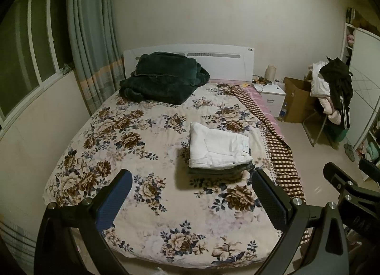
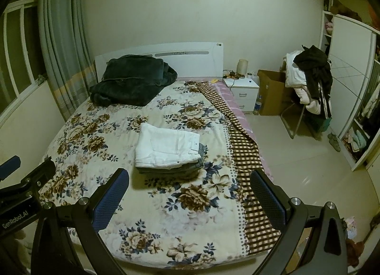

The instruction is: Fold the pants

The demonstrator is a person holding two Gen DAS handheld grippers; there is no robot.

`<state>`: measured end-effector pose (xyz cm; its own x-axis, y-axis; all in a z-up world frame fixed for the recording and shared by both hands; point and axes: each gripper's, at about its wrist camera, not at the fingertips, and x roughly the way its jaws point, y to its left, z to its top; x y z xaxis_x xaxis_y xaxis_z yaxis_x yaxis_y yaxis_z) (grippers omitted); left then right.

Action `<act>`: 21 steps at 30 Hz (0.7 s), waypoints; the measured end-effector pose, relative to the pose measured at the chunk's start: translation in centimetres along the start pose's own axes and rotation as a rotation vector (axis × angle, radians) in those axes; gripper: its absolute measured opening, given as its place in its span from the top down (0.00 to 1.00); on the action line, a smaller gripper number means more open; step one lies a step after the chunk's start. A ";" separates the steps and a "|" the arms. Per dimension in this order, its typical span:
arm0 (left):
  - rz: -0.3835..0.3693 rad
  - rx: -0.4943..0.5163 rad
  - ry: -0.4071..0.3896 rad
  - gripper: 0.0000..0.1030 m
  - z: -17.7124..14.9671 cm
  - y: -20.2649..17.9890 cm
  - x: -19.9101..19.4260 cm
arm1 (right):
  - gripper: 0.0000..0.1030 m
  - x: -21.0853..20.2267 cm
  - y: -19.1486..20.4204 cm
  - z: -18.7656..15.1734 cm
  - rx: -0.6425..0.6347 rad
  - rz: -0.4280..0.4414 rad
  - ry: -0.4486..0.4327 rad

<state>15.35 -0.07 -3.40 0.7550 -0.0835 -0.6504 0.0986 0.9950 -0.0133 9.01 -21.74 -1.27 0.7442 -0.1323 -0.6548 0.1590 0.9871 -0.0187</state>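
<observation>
Holding left claw (image 1: 190, 194) and right claw (image 2: 190, 191) agape, empty; white pants (image 2: 167, 150) folded mid-frame on stack; I judge done, retreat clear.

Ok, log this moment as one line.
left gripper open, empty | right gripper open, empty | white pants folded atop stack | bed

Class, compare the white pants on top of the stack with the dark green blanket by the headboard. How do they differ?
The white pants are pale and smooth; the dark green blanket is dark and plush. The pants are folded into a flat, tidy rectangle, while the blanket is a bulkier, looser heap. The pants top a stack mid-bed; the blanket sits against the headboard. Both rest on the floral bedspread.
</observation>
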 end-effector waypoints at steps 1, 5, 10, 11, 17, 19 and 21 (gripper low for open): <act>0.000 -0.002 -0.001 0.00 0.0 0.0 0.0 | 0.00 0.0 0.0 0.0 -0.001 0.000 0.000; 0.008 0.000 -0.011 0.00 0.3 0.0 -0.3 | 0.00 -0.3 -0.1 0.4 -0.003 0.001 -0.004; 0.018 -0.012 -0.024 0.00 0.7 0.1 -0.6 | 0.00 -0.4 -0.2 1.0 -0.004 0.005 -0.009; 0.019 -0.011 -0.025 0.00 0.7 0.1 -0.7 | 0.00 -0.5 0.0 0.8 -0.002 0.005 -0.008; 0.022 -0.011 -0.027 0.00 0.6 0.1 -0.8 | 0.00 -0.7 0.2 1.1 -0.001 0.008 -0.008; 0.024 -0.010 -0.028 0.00 0.6 0.1 -0.8 | 0.00 -0.6 0.0 1.2 -0.001 0.009 -0.008; 0.024 -0.011 -0.028 0.00 0.5 0.1 -0.8 | 0.00 -0.6 0.1 1.1 -0.001 0.008 -0.008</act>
<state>15.13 0.10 -2.48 0.7747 -0.0611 -0.6293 0.0733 0.9973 -0.0066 9.28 -21.63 -0.06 0.7508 -0.1250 -0.6485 0.1520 0.9883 -0.0145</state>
